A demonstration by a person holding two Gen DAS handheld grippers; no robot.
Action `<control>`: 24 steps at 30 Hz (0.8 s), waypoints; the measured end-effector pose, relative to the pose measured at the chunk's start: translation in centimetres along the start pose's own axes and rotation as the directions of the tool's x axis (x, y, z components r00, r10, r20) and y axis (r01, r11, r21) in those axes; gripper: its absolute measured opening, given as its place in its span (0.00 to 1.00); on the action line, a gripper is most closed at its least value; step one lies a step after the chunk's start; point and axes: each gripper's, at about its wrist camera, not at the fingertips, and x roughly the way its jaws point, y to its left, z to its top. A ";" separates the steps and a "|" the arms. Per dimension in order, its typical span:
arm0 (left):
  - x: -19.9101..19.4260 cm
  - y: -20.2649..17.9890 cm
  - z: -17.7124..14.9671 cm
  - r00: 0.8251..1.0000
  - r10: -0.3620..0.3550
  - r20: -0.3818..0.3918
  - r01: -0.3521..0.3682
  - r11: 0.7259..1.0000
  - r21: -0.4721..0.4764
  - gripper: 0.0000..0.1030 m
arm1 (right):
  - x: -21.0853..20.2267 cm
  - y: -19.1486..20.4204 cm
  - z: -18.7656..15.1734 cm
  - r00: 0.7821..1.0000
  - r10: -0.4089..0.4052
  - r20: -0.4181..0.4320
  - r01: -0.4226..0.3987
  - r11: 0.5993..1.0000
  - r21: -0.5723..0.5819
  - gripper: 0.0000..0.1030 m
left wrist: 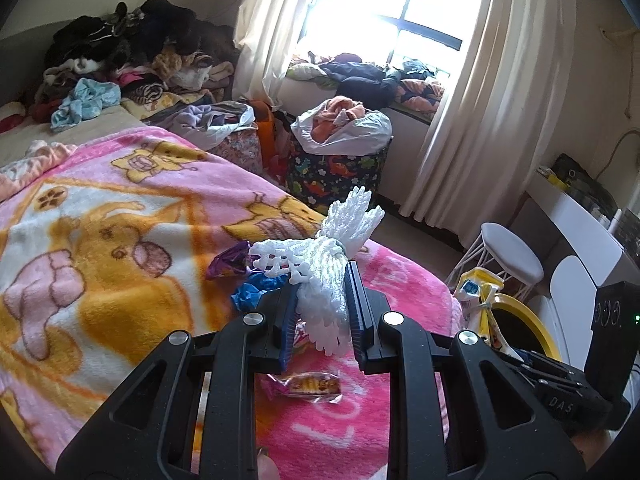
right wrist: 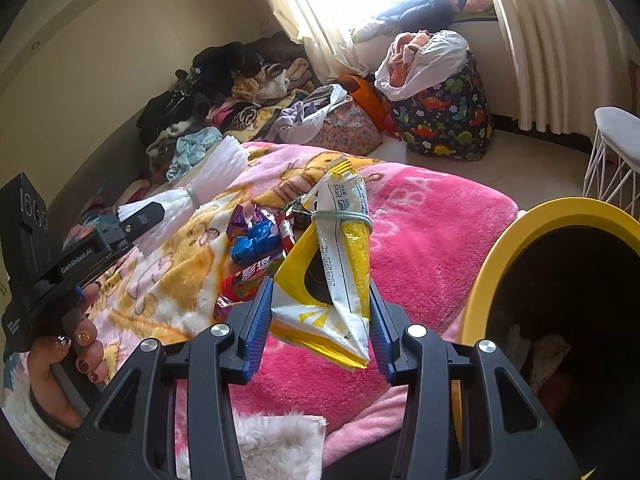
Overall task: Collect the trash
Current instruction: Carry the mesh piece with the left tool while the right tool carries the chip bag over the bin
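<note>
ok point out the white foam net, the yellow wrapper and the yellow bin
white foam net [left wrist: 324,276], left wrist view, bunched middle
yellow wrapper [right wrist: 340,264], right wrist view, white printed panel
yellow bin [right wrist: 560,210], right wrist view, top rim

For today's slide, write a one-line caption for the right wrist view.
Right gripper grips a yellow-and-white snack wrapper above the pink blanket, beside the yellow-rimmed bin.
</note>
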 end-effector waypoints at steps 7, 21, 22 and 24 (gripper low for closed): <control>0.1 -1.1 -0.2 1.000 -0.016 -0.006 0.016 1.000 0.021 0.16 | -0.9 -1.0 0.0 1.000 -0.010 0.015 0.010 1.000 0.020 0.41; 0.8 -4.5 -1.0 0.998 -0.055 -0.034 0.057 0.996 0.074 0.16 | -3.4 -4.1 0.0 0.997 -0.047 0.058 0.041 0.995 0.096 0.41; 0.8 -4.8 -1.1 0.998 -0.058 -0.036 0.060 0.995 0.079 0.16 | -3.6 -4.4 -0.1 0.997 -0.049 0.061 0.043 0.994 0.103 0.41; 1.0 -5.2 -1.1 0.997 -0.062 -0.040 0.065 0.994 0.087 0.16 | -3.9 -4.7 -0.1 0.996 -0.055 0.066 0.048 0.993 0.111 0.41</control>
